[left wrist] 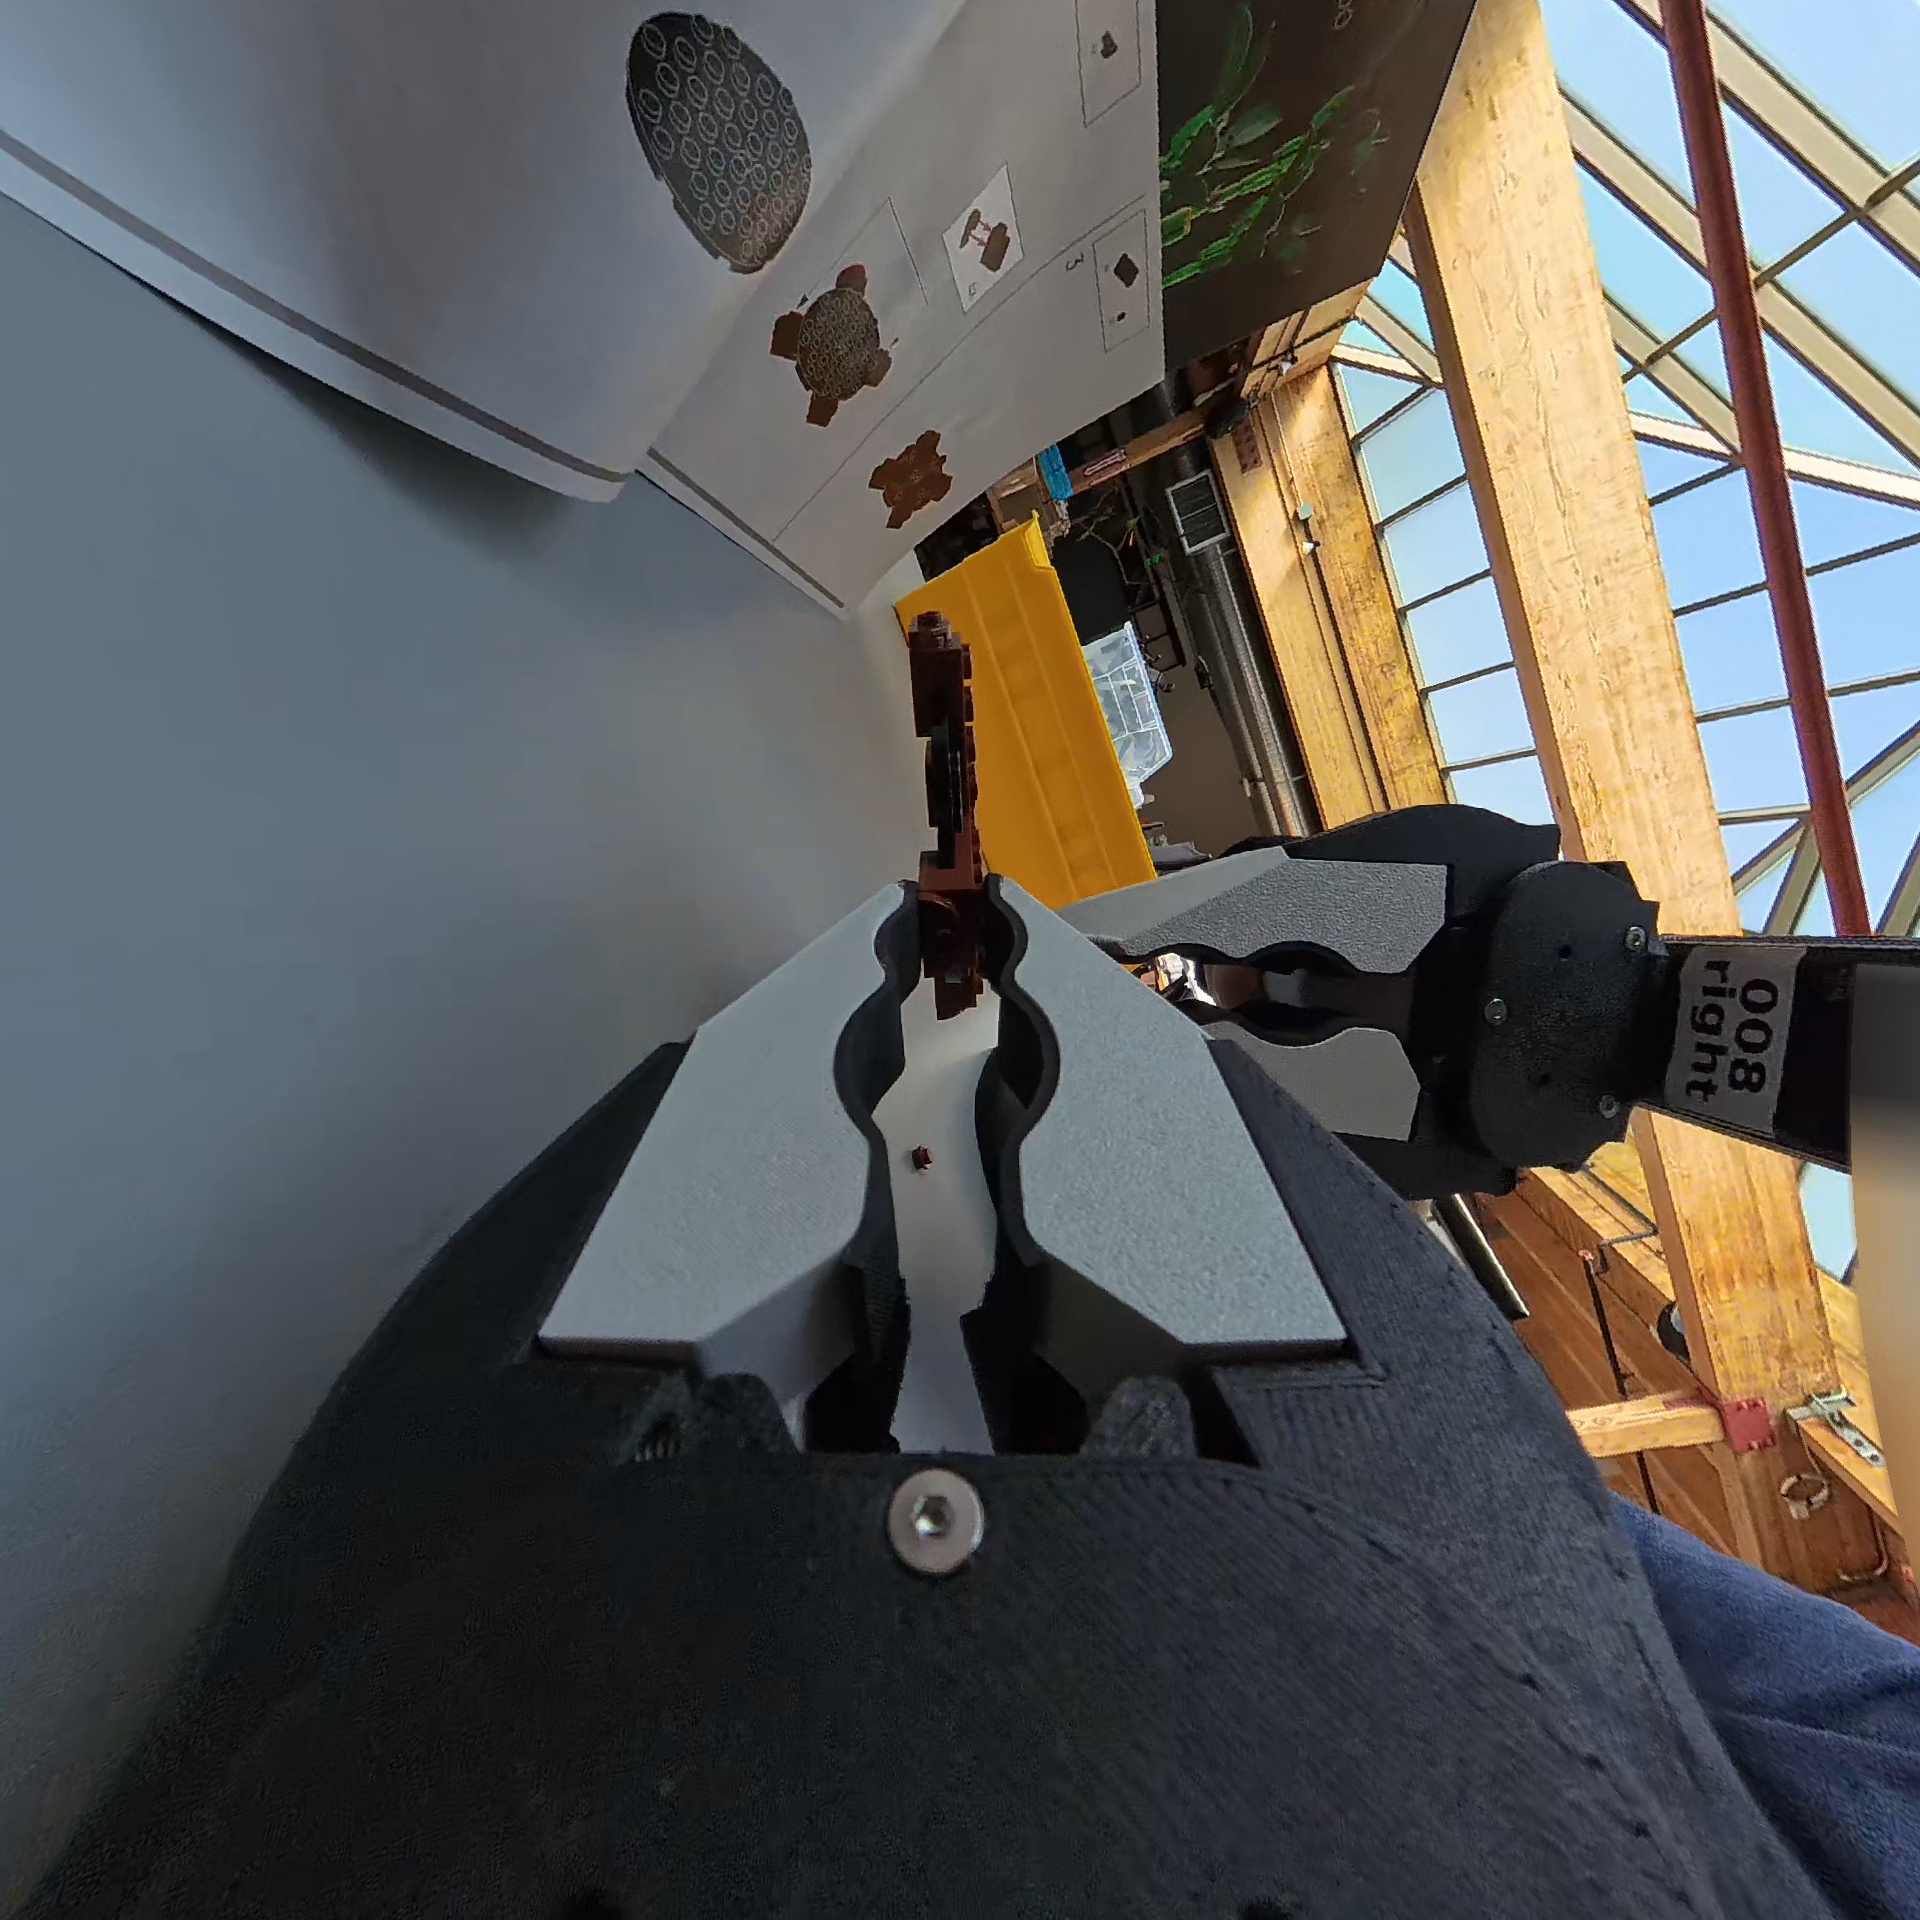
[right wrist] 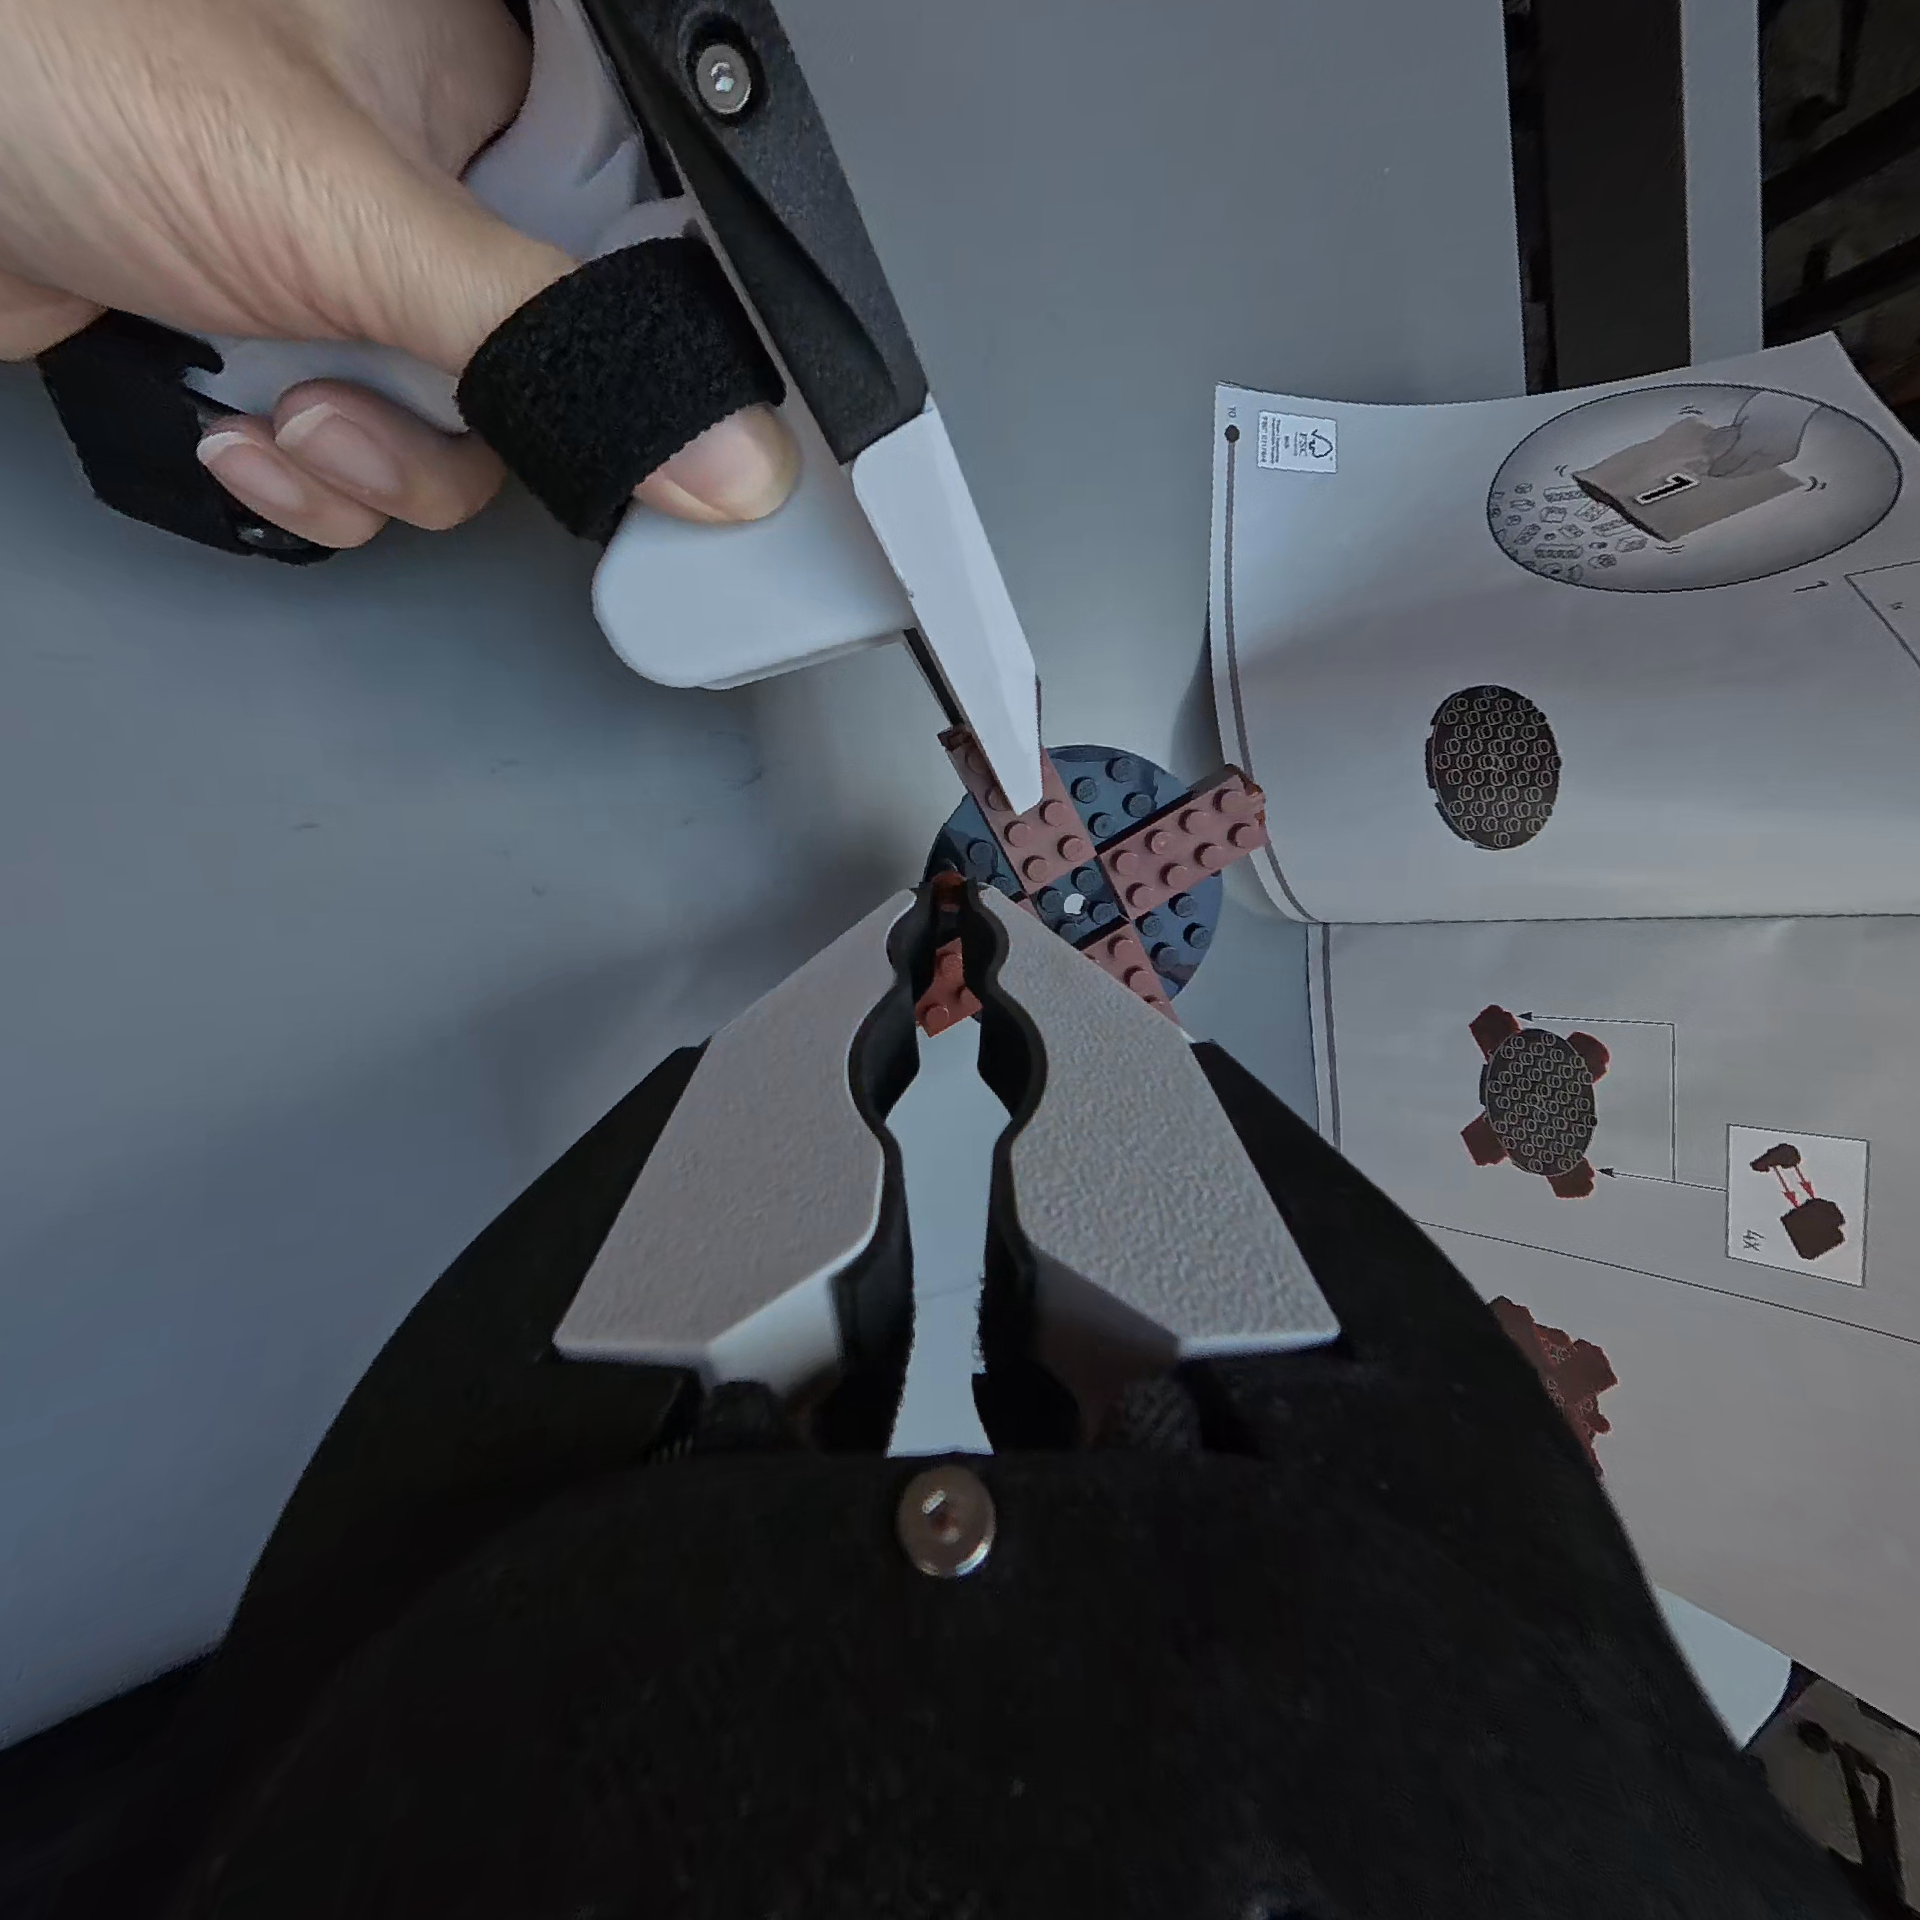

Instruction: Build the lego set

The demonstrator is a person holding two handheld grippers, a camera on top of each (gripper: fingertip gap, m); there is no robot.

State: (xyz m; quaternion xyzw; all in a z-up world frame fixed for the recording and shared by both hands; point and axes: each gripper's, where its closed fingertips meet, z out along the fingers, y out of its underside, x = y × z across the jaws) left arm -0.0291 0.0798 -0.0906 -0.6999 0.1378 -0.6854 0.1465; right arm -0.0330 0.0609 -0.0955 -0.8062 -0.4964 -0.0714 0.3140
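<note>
Your left gripper (left wrist: 951, 920) is clamped on the edge of the round plate assembly (right wrist: 1081, 873) at frame centre; your right gripper (right wrist: 948, 909) pinches a small brown piece (right wrist: 948, 891). Light, rigid; grip edges

Bright skylight (left wrist: 1714, 436) daylight, wide-angle edge warp, perhaps slight softness

You'll find a white printed label (left wrist: 1730, 1049) with digits and a word on the right gripper (left wrist: 1138, 971), readable from the left wrist view. On the open instruction booklet (right wrist: 1558, 644): step numbers, a small certification mark (right wrist: 1296, 445) at the page corner, a numbered bag drawing (right wrist: 1673, 488), a quantity box (right wrist: 1797, 1205)
</note>
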